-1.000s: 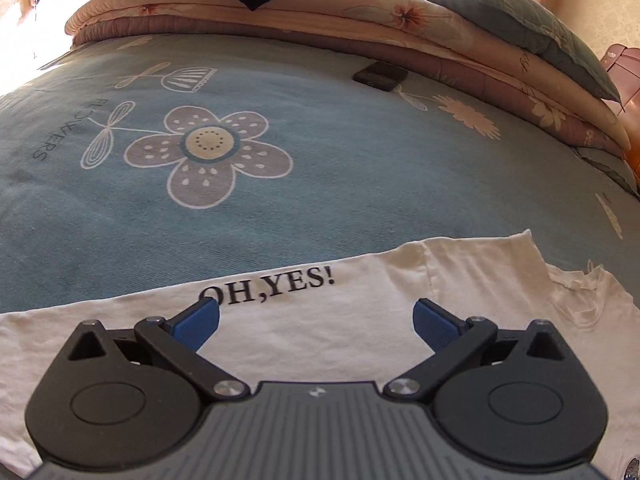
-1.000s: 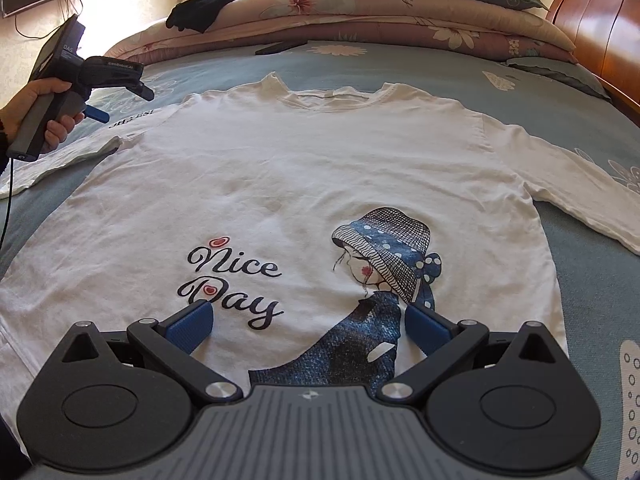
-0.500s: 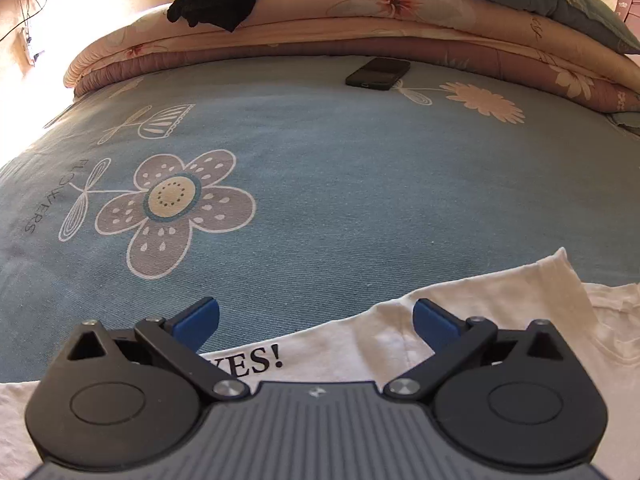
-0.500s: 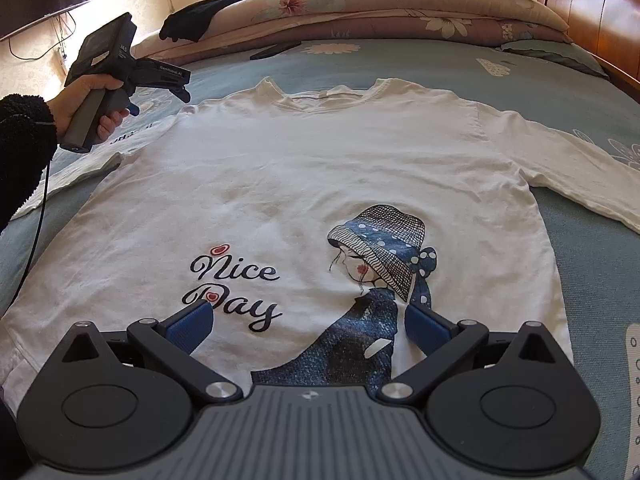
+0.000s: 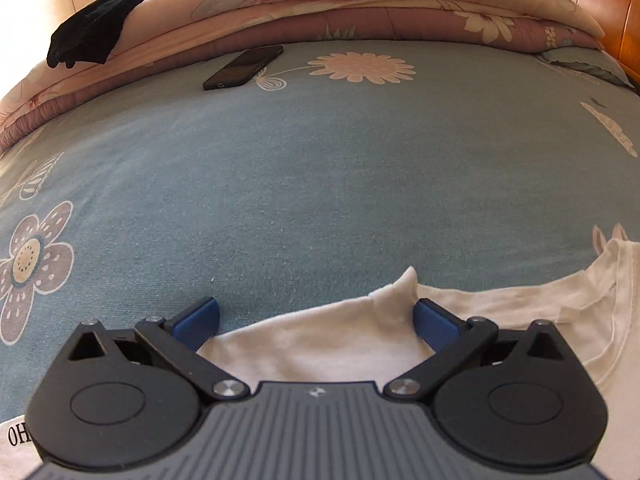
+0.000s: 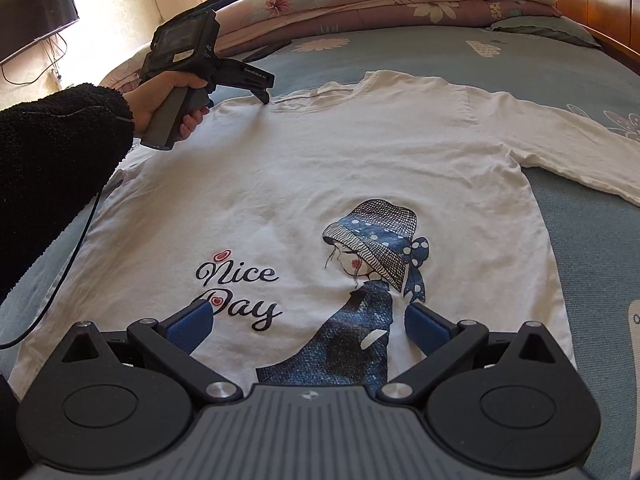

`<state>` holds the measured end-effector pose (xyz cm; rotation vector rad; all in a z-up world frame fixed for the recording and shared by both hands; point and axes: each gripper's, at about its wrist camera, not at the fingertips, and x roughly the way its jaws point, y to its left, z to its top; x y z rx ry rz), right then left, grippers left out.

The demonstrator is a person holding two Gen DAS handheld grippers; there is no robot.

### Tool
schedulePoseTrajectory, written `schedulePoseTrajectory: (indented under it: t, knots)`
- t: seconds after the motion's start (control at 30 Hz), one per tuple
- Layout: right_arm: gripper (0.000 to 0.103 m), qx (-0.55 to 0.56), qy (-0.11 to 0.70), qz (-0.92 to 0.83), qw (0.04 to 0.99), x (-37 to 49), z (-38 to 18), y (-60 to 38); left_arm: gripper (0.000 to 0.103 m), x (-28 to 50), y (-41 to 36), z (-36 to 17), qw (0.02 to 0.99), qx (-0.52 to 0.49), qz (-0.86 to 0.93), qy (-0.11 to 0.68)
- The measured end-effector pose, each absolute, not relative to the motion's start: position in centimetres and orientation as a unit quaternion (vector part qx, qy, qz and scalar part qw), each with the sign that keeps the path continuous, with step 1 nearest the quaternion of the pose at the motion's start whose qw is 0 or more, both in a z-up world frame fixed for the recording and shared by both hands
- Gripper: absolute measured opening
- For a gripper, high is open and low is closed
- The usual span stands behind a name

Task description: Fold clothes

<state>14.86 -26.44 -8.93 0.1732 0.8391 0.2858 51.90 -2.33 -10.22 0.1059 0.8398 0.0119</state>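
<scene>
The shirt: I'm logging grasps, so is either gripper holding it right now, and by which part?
Nothing is held. The left gripper is open around the shirt's shoulder edge by the collar; the right gripper is open over the hem.

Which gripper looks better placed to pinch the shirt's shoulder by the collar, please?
Left gripper: open, straddling the white cotton shirt at its shoulder edge. The right gripper hovers open near the hem.

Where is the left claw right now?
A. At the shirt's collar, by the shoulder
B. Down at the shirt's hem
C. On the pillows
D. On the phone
A: the left claw is at the shirt's collar edge, and its own view shows open fingers either side of the shoulder corner.
</scene>
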Motion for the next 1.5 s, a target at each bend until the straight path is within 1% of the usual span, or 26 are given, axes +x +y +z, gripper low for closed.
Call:
schedulePoseTrajectory:
  t: [0.13,0.27,0.4,0.53,0.73,0.97,1.13,1.23,1.37,1.5]
  knots:
    - [0.103,0.089,0.407,0.136,0.899,14.8,-8.8,-26.7,0.102,52.3,-1.9,-9.5,0.915,0.036,0.026,0.401]
    - [0.103,0.101,0.409,0.134,0.897,14.8,-8.8,-27.0,0.103,49.7,-1.9,-7.9,0.927,0.066,0.014,0.368]
    - [0.103,0.098,0.41,0.132,0.897,14.9,-8.8,-26.9,0.103,48.0,-1.3,-7.1,0.928,0.077,0.003,0.364]
    - [0.103,0.09,0.411,0.131,0.898,14.9,-8.9,-26.7,0.103,49.9,-1.4,-9.0,0.909,0.088,0.01,0.408]
    - [0.103,0.092,0.411,0.131,0.897,14.9,-8.9,-26.8,0.103,52.6,-0.1,-9.5,0.914,0.04,0.053,0.401]
    - [0.103,0.105,0.41,0.132,0.896,14.8,-8.7,-27.1,0.102,49.0,1.3,-7.5,0.915,0.065,0.034,0.396]
    - [0.103,0.097,0.412,0.13,0.897,14.8,-8.8,-26.9,0.103,48.8,1.1,-8.9,0.904,0.102,0.043,0.414]
    - [0.103,0.093,0.412,0.128,0.897,14.8,-8.7,-26.8,0.103,49.9,1.7,-9.3,0.911,0.089,0.063,0.398]
    - [0.103,0.091,0.411,0.125,0.899,14.8,-8.7,-26.8,0.102,50.2,2.3,-7.2,0.906,0.062,0.095,0.408]
    - [0.103,0.093,0.41,0.121,0.899,14.7,-8.7,-26.8,0.102,46.8,3.2,-3.4,0.91,0.072,0.056,0.405]
